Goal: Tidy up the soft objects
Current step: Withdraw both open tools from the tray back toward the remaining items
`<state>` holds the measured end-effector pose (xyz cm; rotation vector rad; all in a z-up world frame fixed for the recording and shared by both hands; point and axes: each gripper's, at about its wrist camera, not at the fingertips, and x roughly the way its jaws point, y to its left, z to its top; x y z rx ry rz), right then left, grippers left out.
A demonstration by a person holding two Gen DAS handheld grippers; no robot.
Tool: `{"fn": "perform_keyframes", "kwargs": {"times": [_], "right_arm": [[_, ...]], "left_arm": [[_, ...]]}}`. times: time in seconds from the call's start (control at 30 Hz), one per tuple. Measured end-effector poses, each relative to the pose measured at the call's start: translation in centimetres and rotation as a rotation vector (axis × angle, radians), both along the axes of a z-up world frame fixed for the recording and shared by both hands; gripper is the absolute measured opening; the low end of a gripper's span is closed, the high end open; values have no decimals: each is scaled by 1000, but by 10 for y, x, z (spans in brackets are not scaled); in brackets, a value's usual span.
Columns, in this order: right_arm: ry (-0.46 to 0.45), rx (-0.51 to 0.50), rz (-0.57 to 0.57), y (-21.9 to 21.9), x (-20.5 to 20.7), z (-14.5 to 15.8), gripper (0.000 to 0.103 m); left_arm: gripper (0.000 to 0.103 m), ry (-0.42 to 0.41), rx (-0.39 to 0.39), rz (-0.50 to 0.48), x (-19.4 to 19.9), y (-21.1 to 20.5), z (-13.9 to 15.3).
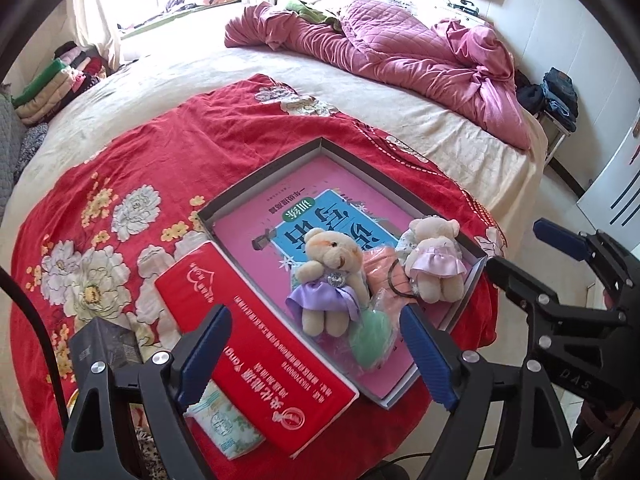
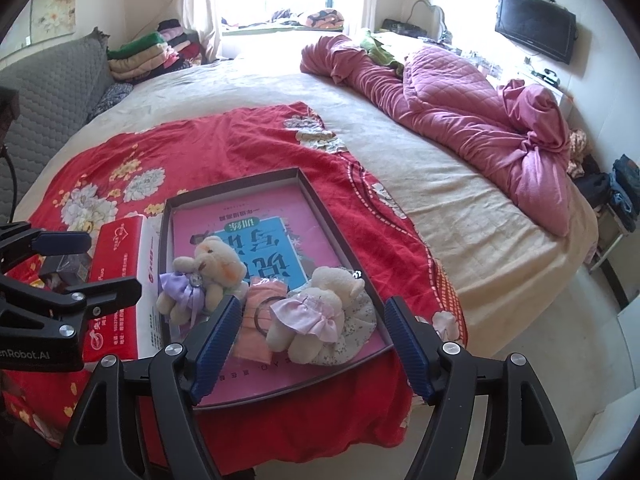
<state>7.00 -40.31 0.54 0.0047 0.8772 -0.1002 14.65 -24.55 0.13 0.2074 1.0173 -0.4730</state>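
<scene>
On the far left of the red floral bedspread there's a red rectangular tissue box, sitting just beside the shallow dark-walled cardboard tray with a pink book cover lining it. The left gripper hangs above with its blue fingers spread wide, nothing between them, touching nothing. In the tray: a cream plush bear in a purple dress, then a mint-green soft pouch and a peach fabric bundle, then a cream plush bear in a pink dress. The right gripper is wide too, empty, over that pink-dress bear.
</scene>
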Motion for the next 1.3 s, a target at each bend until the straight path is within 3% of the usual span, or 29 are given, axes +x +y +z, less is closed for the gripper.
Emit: {"fn": "perform_keyframes", "kwargs": {"times": [0.4, 1.3], "right_arm": [[-38, -12, -1, 10, -18, 23, 76], [-104, -35, 115, 78, -34, 60, 76]], "left_arm": [[86, -57, -5, 15, -22, 18, 26], [86, -85, -2, 132, -51, 96, 44]]}}
